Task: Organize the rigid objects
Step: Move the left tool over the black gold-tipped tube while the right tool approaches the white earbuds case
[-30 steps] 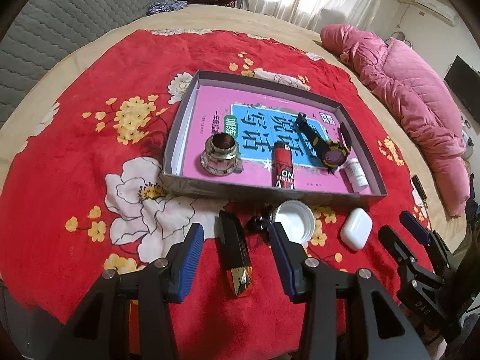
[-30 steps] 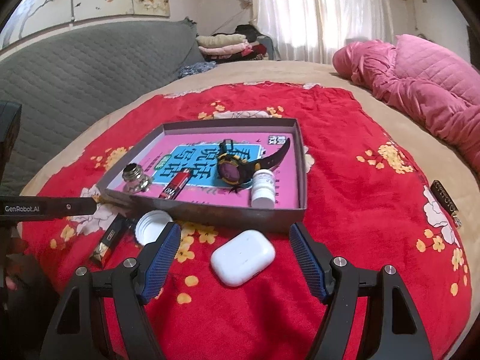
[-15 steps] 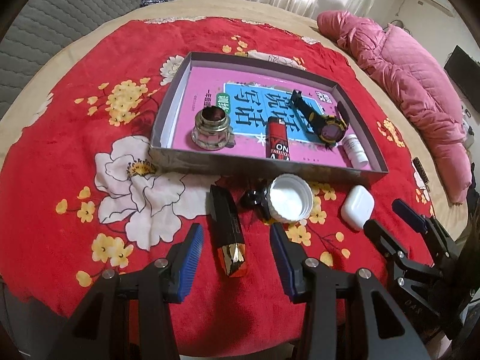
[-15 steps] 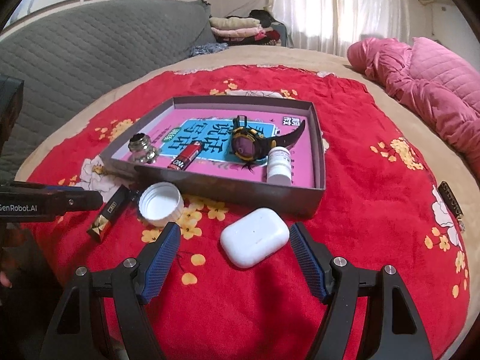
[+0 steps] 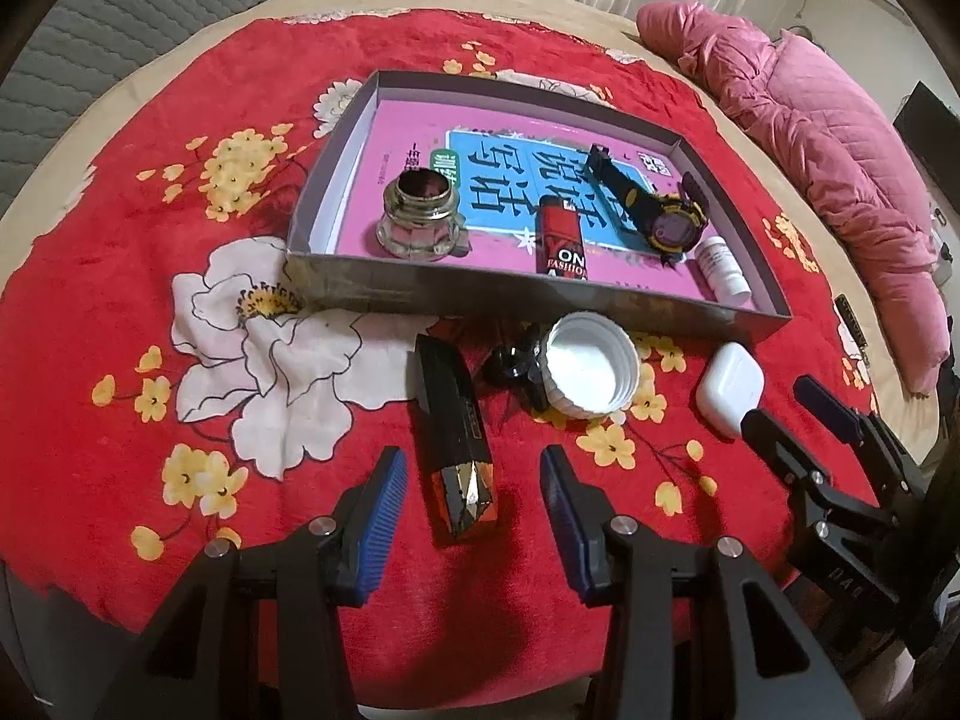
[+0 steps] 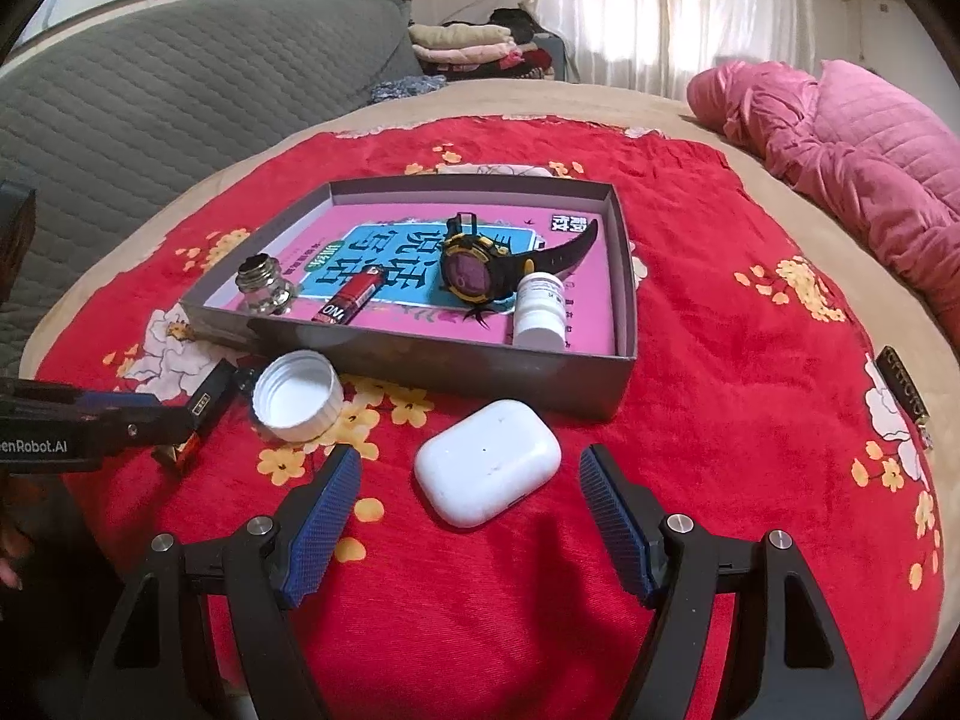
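The left gripper point(image 5: 474, 504) is held low over the red cloth point(image 5: 108, 312), its jaws apart, and the gold-tipped end of a black tube point(image 5: 454, 432) is seen lying between the blue pads point(image 5: 384, 513) without being touched by them. The right gripper point(image 6: 471, 522) is likewise held with its jaws apart, and a white case point(image 6: 487, 462) is seen just ahead of the gap, flat on the cloth and clear of both pads. Just past the tube, a small black item point(image 5: 510, 360) is found against a white cap point(image 5: 588, 363), which is turned open side up. Behind these, a grey box point(image 5: 540, 300) is set on the cloth, with the cap close to its near wall. Inside it, a glass jar point(image 5: 420, 222) is placed at the left, a red battery point(image 5: 561, 243) is laid beside it, a black-and-yellow watch point(image 5: 654, 210) is laid further right, and a white bottle point(image 5: 720, 270) is seen lying at the right end in the left view. A pink printed sheet point(image 5: 408, 144) is seen lining the box floor. Further off, a pink quilt point(image 6: 840, 144) is piled at the right, and a grey headboard point(image 6: 150, 90) and folded clothes point(image 6: 462, 42) are seen at the back.
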